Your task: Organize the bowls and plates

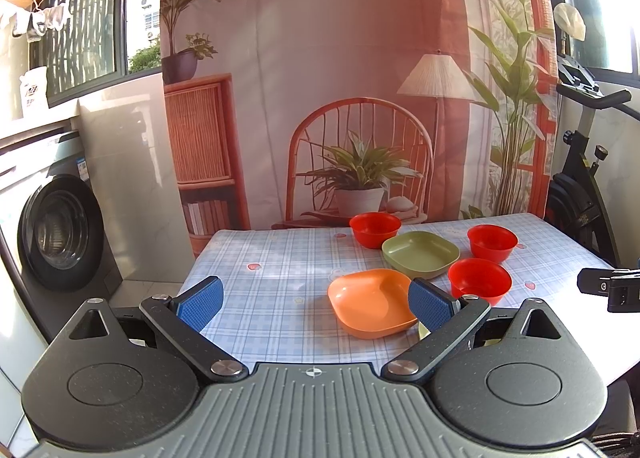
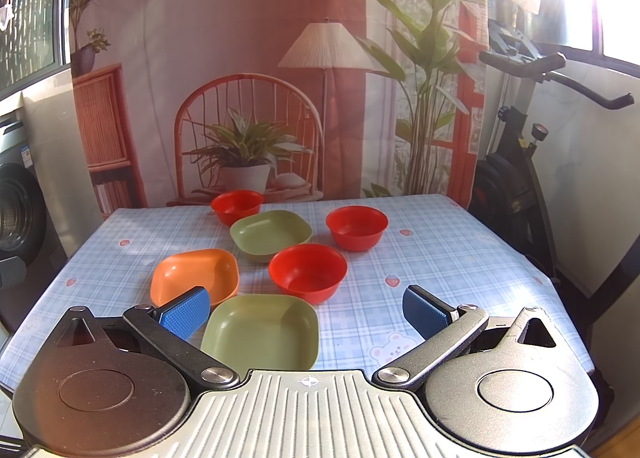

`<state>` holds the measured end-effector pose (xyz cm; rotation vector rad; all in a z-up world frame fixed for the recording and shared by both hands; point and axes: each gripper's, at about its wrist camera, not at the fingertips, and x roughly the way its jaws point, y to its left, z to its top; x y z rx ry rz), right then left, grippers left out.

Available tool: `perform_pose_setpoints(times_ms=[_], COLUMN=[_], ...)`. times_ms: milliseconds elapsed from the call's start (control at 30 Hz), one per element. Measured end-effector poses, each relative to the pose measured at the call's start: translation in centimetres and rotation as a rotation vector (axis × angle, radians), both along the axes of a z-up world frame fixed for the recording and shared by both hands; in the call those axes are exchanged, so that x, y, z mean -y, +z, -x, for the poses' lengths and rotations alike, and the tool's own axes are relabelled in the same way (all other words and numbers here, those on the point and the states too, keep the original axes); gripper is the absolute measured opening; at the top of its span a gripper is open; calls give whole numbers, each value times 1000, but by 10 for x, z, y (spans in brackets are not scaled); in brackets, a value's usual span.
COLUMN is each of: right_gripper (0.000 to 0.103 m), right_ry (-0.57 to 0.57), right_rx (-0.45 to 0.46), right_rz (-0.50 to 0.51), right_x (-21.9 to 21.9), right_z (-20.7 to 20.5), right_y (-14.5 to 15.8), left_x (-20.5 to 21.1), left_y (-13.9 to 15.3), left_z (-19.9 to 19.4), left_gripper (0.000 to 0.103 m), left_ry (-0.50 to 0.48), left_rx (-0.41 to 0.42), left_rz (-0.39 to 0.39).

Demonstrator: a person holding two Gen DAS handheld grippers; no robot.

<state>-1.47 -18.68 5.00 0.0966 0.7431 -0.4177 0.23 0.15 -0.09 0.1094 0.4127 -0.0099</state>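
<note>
On the bench (image 2: 460, 242), my left claw (image 1: 316, 304) hangs released by the orange plate (image 2: 195, 276); my right claw (image 2: 308, 312), also released, hovers above the near green plate (image 2: 260, 332). Red bowls (image 2: 307, 272) crowd close: I judge a careless reach could knock one.

A desk (image 1: 280, 298) with a blue plaid cloth carries 3 red bowls and 2 square plates. The landmark is the green plate (image 1: 420, 254). Behind it to the left stands 1 red bowl (image 1: 375, 229); to its right another (image 1: 492, 243); in front of it to the right a third (image 1: 479, 285). In front of it to the left lies the orange plate (image 1: 372, 302). The left gripper (image 1: 316, 304) hangs nearest the camera, jaws spread wide, holding nothing, its right pad overlapping the orange plate's edge.
</note>
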Motion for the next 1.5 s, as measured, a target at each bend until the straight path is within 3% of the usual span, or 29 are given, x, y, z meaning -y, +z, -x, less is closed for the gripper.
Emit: perform_pose_setpoints(times_ms=[1500], right_gripper=[103], right_ry=[0], right_rx=[0], right_rz=[-2], right_x=[-1], right_z=[1], right_y=[-2], left_x=[0], left_y=[-4], left_z=[1], left_gripper=[100], left_ry=[4], left_rx=[-9], left_rz=[6])
